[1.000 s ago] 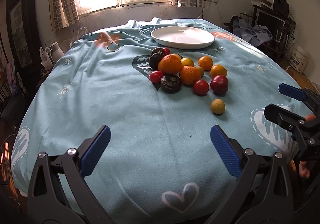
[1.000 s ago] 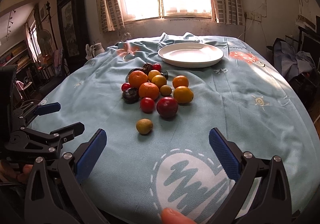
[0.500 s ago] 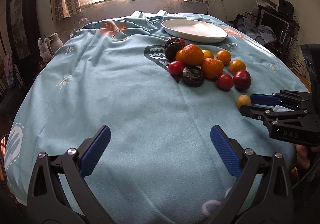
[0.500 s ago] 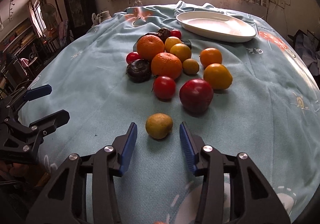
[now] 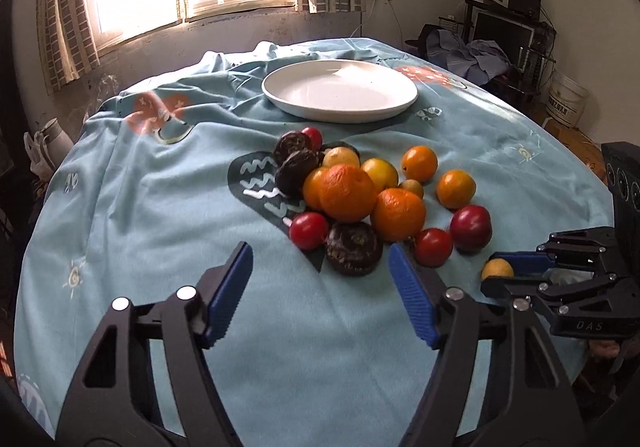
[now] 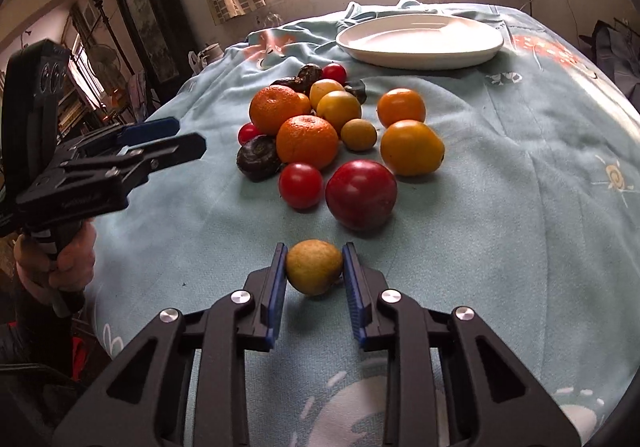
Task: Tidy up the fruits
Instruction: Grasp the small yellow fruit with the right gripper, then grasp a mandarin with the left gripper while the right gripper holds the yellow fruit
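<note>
A pile of fruit lies on the blue tablecloth: oranges [image 5: 346, 192], red fruits [image 6: 361, 194], dark wrinkled fruits [image 5: 353, 253] and small yellow ones. A white plate [image 5: 340, 90] stands empty behind the pile; it also shows in the right wrist view [image 6: 420, 36]. My right gripper [image 6: 314, 271] is shut on a small yellow-green fruit [image 6: 314, 266] at the near edge of the pile, both pads touching it; it also shows in the left wrist view [image 5: 496, 269]. My left gripper [image 5: 320, 287] is open and empty, just in front of a dark fruit.
The tablecloth [image 5: 140, 207] is wrinkled near the far edge below a bright window. Furniture and clutter [image 5: 500, 43] stand at the right, a dark cabinet [image 6: 148, 19] at the left. The left gripper [image 6: 160, 139] shows at the left in the right wrist view.
My right gripper has closed from wide open onto the small yellow-green fruit. My left gripper has moved forward toward the pile and its jaws have narrowed somewhat.
</note>
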Demonstrator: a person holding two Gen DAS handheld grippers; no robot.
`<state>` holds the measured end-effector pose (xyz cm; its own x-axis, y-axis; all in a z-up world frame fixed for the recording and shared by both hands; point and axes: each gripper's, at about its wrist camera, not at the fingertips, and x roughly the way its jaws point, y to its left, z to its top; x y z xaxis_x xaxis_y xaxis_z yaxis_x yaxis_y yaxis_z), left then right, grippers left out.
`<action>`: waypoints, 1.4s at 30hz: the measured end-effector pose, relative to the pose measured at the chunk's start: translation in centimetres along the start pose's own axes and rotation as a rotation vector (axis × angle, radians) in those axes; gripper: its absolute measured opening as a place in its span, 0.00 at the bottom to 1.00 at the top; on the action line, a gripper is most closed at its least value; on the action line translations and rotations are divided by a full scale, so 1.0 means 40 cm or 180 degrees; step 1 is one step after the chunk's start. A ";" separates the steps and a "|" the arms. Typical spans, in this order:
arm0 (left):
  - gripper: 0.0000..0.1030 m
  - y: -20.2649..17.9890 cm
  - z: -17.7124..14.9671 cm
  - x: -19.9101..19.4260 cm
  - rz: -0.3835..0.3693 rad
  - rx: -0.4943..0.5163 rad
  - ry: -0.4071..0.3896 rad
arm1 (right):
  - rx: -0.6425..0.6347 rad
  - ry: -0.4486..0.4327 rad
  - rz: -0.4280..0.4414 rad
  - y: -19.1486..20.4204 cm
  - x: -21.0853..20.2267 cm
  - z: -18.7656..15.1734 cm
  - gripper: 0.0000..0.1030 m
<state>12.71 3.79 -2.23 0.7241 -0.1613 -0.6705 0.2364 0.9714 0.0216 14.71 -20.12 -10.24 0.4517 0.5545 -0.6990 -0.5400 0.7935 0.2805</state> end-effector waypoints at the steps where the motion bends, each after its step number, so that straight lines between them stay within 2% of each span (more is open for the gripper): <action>1: 0.63 -0.009 0.019 0.013 -0.0019 0.0088 -0.0011 | -0.0007 0.0008 0.0019 0.000 0.001 0.000 0.27; 4: 0.63 -0.033 0.056 0.045 -0.0087 0.0372 -0.0039 | -0.0046 0.0022 0.0062 0.005 0.001 -0.002 0.27; 7: 0.62 -0.041 0.072 0.072 -0.0257 0.0575 0.0015 | -0.0039 0.0029 0.0118 0.002 0.001 -0.006 0.27; 14: 0.44 -0.031 0.075 0.118 -0.0368 0.0815 0.0129 | -0.0016 0.0075 0.0227 -0.003 0.005 -0.004 0.27; 16: 0.44 -0.037 0.069 0.123 -0.0424 0.0941 0.0127 | -0.0008 0.0083 0.0246 -0.005 0.006 -0.004 0.27; 19: 0.44 -0.046 0.066 0.132 -0.0372 0.1122 0.0113 | 0.0010 0.0098 0.0256 -0.006 0.006 -0.004 0.27; 22: 0.44 -0.042 0.071 0.138 -0.0393 0.1116 0.0095 | 0.0001 0.0098 0.0250 -0.005 0.006 -0.005 0.27; 26: 0.44 -0.052 0.055 0.139 -0.0236 0.1286 0.0037 | 0.0010 0.0108 0.0251 -0.007 0.011 -0.002 0.28; 32: 0.43 -0.037 0.049 0.139 -0.0270 0.1168 0.0040 | 0.0003 0.0106 0.0226 -0.007 0.010 -0.003 0.28; 37: 0.41 -0.023 0.051 0.130 -0.0318 0.0918 0.0016 | 0.0007 0.0105 0.0225 -0.006 0.011 -0.002 0.28; 42: 0.41 0.020 0.056 0.099 -0.0506 0.0540 -0.0047 | -0.0038 0.0022 0.0251 -0.003 -0.003 0.001 0.28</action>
<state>17.22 3.52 -3.22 0.6782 -0.3136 -0.6646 0.4529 0.8906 0.0419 14.75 -20.26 -10.14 0.4024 0.6134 -0.6795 -0.5822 0.7443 0.3272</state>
